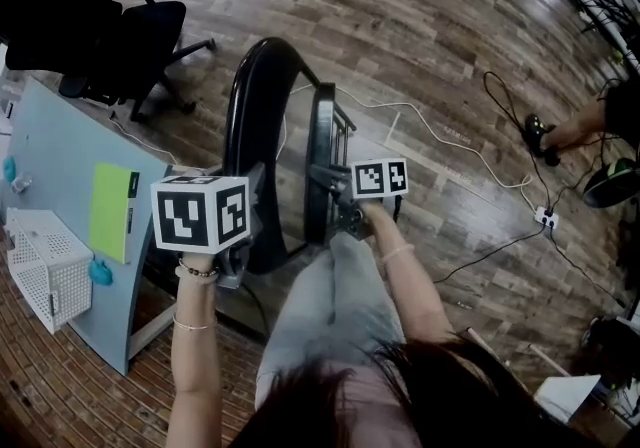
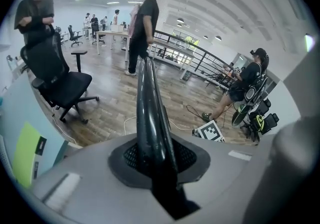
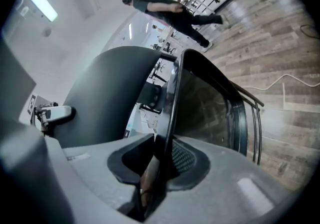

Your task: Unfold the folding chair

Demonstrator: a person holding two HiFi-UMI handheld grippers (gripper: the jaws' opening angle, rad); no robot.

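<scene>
Folding chair (image 1: 262, 116) stands on the wood floor (image 1: 420, 36) right in front of the person's legs, just right of the pale desk (image 1: 60, 156). It looks barely opened, with only a narrow gap between its two black panels. Left gripper (image 1: 250, 198) is clamped on the near top edge of the curved left panel (image 2: 147, 108); its jaws are nearly together and the pads press on both faces. Right gripper (image 1: 332, 188) is pinched the same way on the thin edge of the right panel (image 3: 210, 113), the one with the metal rods behind it. Neither gripper holds anything else. My read is that this is the spread step: pull the panels apart evenly, left panel left and right panel right, and keep the feet planted on the floor. Both edges are thin and glossy, so slip is the likely risk. Pull along the hinge arc, don't twist, and keep the legs clear.
</scene>
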